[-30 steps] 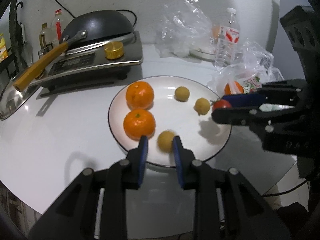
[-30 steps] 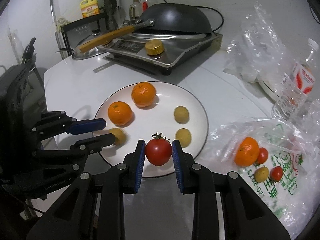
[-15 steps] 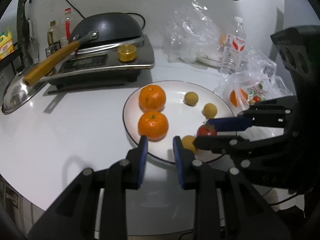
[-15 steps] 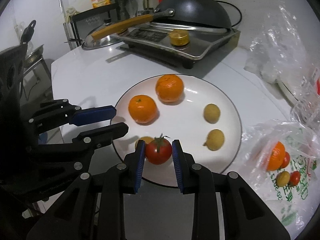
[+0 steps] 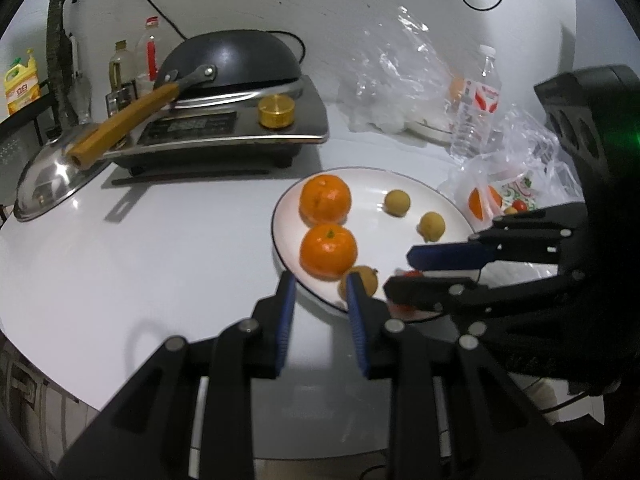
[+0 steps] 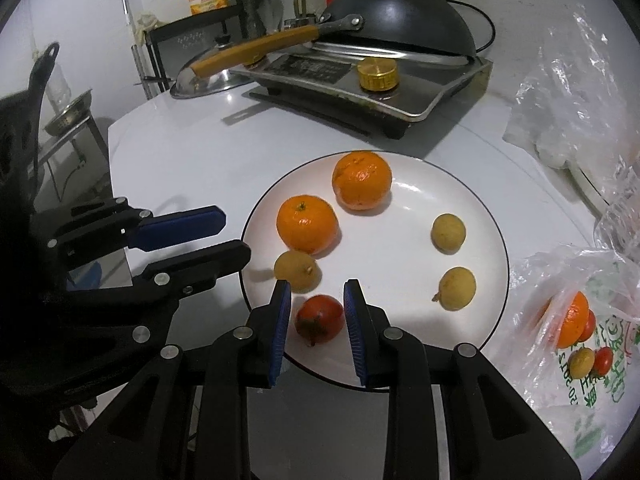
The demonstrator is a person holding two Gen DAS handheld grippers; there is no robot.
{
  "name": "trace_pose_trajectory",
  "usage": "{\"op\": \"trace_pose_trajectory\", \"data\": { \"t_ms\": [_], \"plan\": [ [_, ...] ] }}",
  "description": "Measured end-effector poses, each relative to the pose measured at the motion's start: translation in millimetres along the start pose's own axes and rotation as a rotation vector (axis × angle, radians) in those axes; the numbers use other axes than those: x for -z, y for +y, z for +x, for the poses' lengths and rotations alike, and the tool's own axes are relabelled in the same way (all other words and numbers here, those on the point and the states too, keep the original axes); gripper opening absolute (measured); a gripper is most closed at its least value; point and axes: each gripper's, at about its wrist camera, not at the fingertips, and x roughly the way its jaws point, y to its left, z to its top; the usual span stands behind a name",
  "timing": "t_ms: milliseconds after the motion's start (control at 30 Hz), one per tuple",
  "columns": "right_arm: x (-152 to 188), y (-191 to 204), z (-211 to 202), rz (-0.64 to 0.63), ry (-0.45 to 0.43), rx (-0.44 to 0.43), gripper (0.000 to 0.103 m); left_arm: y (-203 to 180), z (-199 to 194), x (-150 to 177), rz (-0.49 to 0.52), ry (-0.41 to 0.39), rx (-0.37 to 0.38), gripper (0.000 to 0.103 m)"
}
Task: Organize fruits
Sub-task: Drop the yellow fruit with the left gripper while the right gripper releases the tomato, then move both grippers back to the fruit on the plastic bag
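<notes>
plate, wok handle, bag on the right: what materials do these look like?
Plate: likely glazed ceramic, glossy white with a thin dark rim line and soft highlights.
Wok handle: looks like wood, matte tan, riveted metal bracket at the pan end.
Bag: thin clear plastic film, crinkled, with green print; fruit shows through.

Your plate [image 6: 472, 208] is white with a thin dark rim line, on a white bench [image 6: 192, 160]. You see two bright orange tangerines [image 6: 307, 229], three tan-yellow longans [image 6: 448, 232] and one red tomato [image 6: 320, 319]. Both grippers are black with blue pads [image 6: 280, 320]. The wok [image 6: 400, 20] is black with an orange-brown handle, the knob [image 6: 377, 74] gold.
</notes>
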Motion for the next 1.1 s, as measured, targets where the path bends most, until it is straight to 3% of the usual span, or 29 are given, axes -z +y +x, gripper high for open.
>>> {"op": "trace_pose_trajectory", "data": {
  "t_ms": [900, 967, 1100],
  "plan": [
    [30, -50, -54, 0.096, -0.076, 0.050, 0.032, -48, -1, -10, 0.061, -0.004, -0.013, 0.032],
    [33, -54, -58, 0.104, -0.082, 0.052, 0.032, -53, -1, -12, 0.063, -0.004, -0.013, 0.033],
    [38, -61, -65, 0.116, -0.092, 0.055, 0.032, -63, 1, -15, 0.074, -0.004, -0.008, 0.046]
  ]
}}
